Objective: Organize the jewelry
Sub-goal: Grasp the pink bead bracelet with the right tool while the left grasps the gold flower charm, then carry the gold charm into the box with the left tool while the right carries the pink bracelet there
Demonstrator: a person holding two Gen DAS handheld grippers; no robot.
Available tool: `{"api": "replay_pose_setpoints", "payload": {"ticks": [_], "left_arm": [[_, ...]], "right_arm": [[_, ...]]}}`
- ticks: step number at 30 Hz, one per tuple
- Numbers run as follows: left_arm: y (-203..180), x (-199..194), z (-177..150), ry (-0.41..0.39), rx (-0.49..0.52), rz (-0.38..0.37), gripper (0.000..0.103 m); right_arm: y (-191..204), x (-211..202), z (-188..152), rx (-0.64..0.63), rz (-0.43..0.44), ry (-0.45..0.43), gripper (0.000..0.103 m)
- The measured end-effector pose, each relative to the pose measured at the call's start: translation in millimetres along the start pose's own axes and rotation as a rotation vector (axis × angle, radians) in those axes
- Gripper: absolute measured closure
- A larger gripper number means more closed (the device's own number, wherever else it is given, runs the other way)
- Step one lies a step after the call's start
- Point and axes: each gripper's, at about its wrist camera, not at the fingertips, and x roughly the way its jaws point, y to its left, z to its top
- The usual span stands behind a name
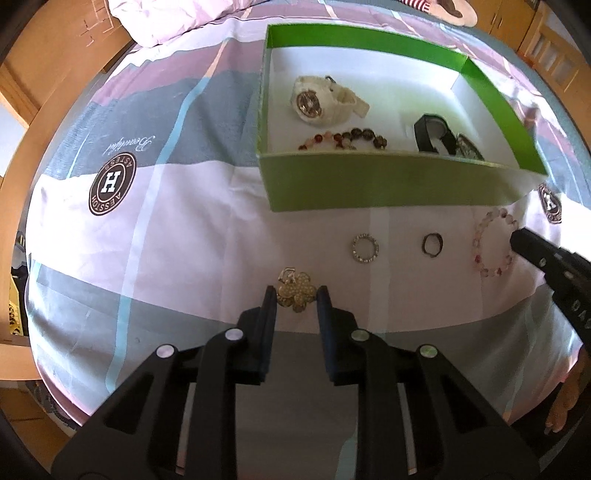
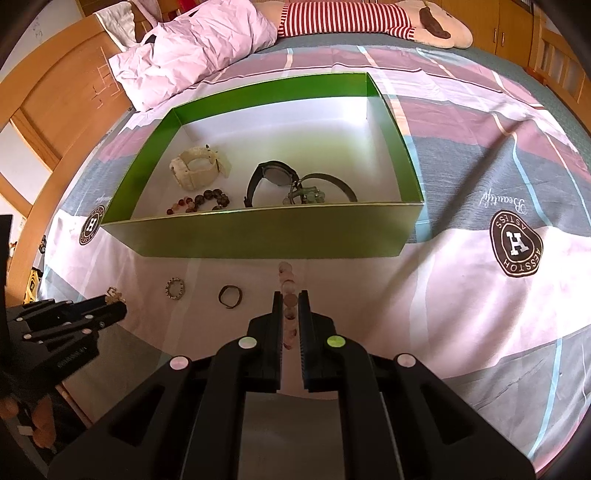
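A green box point(image 1: 388, 181) point(image 2: 258, 232) on the bed holds a white watch point(image 1: 325, 99) point(image 2: 195, 166), a black watch point(image 1: 434, 133) point(image 2: 273, 177) and a dark bead bracelet point(image 1: 347, 138) point(image 2: 199, 201). On the bedspread in front lie a gold flower brooch point(image 1: 297, 291), a crystal ring point(image 1: 365, 248) point(image 2: 174, 288), a dark ring point(image 1: 432, 243) point(image 2: 229, 295) and a pink bead bracelet point(image 1: 493, 242) point(image 2: 289, 295). My left gripper point(image 1: 296, 293) is around the brooch, jaws close beside it. My right gripper point(image 2: 290, 301) is shut on the pink bracelet, held edge-on.
A pink pillow point(image 2: 192, 48) and a striped plush toy point(image 2: 369, 18) lie at the bed's far end. A wooden bed frame point(image 2: 55, 122) runs along the left. The right gripper's finger point(image 1: 535, 251) shows in the left wrist view.
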Motion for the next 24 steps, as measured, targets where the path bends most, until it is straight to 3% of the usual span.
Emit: {"api": "replay_pose_setpoints", "payload": {"ticks": [5,11,17,24], "left_arm": [[19,-18,6,-0.030,-0.057,-0.070,0.081],[27,-21,8,-0.033,-0.083,-0.081,0.081],[14,-25,7,-0.059,-0.042,-0.053,0.081],[-2,-41,9,-0.173,0.011,0.024,0.081]], "right_arm": [[0,-1,0,-0.001,0.000,-0.002,0.095],[0,-7,1,0.005,0.014,-0.018,0.095],[5,-21,6,-0.005,0.028,-0.061,0.095],[9,-39,17,-0.016,0.018,-0.142,0.095]]}}
